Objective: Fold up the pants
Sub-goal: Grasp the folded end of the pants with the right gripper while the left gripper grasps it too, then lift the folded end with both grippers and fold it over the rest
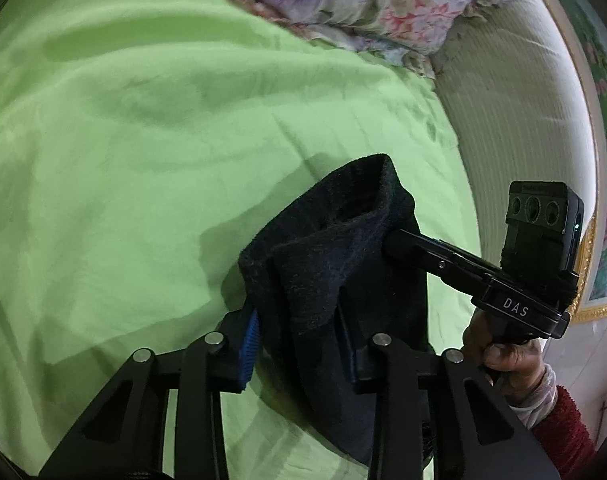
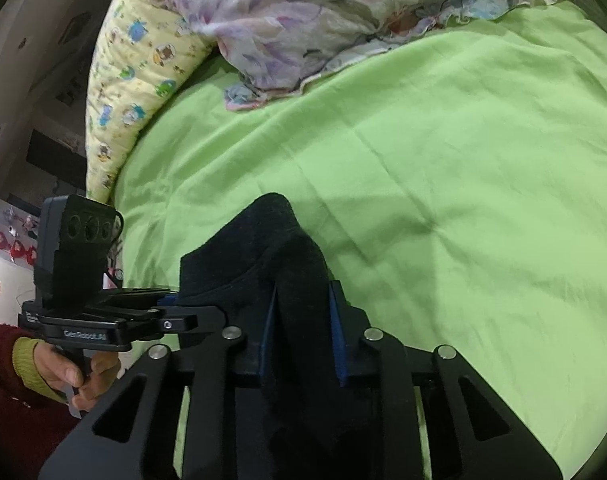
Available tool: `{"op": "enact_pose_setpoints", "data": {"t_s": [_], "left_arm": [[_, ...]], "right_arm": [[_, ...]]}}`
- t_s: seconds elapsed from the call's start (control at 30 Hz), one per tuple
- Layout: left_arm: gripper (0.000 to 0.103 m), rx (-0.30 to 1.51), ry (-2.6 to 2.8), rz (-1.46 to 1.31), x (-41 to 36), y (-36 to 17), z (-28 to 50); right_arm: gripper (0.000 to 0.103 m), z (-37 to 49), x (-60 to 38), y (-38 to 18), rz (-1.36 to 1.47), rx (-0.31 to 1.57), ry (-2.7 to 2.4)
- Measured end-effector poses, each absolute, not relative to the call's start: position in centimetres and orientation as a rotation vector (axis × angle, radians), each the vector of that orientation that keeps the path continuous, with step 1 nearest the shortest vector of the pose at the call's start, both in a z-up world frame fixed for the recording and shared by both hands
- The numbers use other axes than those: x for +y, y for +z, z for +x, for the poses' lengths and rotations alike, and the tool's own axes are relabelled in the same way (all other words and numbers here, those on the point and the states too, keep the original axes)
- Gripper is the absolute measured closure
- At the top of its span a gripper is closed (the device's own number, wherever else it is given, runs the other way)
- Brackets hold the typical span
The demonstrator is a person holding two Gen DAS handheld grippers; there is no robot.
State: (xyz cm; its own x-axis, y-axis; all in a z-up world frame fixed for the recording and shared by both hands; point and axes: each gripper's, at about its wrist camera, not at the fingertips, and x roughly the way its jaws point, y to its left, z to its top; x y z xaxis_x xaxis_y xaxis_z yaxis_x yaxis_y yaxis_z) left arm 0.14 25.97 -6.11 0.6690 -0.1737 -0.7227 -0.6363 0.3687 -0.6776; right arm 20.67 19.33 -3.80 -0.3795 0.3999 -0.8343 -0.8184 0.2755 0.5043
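Note:
The black pants (image 1: pixel 335 264) hang bunched above a green bed sheet (image 1: pixel 143 140), held by both grippers. My left gripper (image 1: pixel 303 344) is shut on a fold of the pants between its blue pads. My right gripper enters the left wrist view from the right; its fingers (image 1: pixel 407 246) go into the same bunch of cloth. In the right wrist view the right gripper (image 2: pixel 303 332) is shut on the pants (image 2: pixel 263 248). The left gripper's fingers (image 2: pixel 159 312) reach into the cloth from the left there. The rest of the pants hangs out of sight below.
A floral quilt (image 1: pixel 363 4) lies crumpled at the head of the bed, and shows in the right wrist view (image 2: pixel 303 20). A yellow cartoon-print pillow (image 2: pixel 131 80) lies beside it. A white padded headboard (image 1: pixel 515 112) stands at the right. The green sheet (image 2: pixel 463 160) spreads wide ahead.

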Motion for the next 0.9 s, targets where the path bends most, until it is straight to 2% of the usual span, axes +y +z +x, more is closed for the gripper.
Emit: {"op": "enact_pose_setpoints", "data": {"t_s": [0.5, 0.9], "left_arm": [[0.074, 0.734, 0.150, -1.100, 22.1, 2.3, 2.2], [0.076, 0.763, -0.099, -0.976, 13.9, 7.9, 6.4]], "right_arm": [[0.080, 21.1, 11.0, 4.0, -0.112, 1.300, 1.375], [0.081, 20.8, -0.1, 8.5, 0.082, 1.204, 1.226]]}}
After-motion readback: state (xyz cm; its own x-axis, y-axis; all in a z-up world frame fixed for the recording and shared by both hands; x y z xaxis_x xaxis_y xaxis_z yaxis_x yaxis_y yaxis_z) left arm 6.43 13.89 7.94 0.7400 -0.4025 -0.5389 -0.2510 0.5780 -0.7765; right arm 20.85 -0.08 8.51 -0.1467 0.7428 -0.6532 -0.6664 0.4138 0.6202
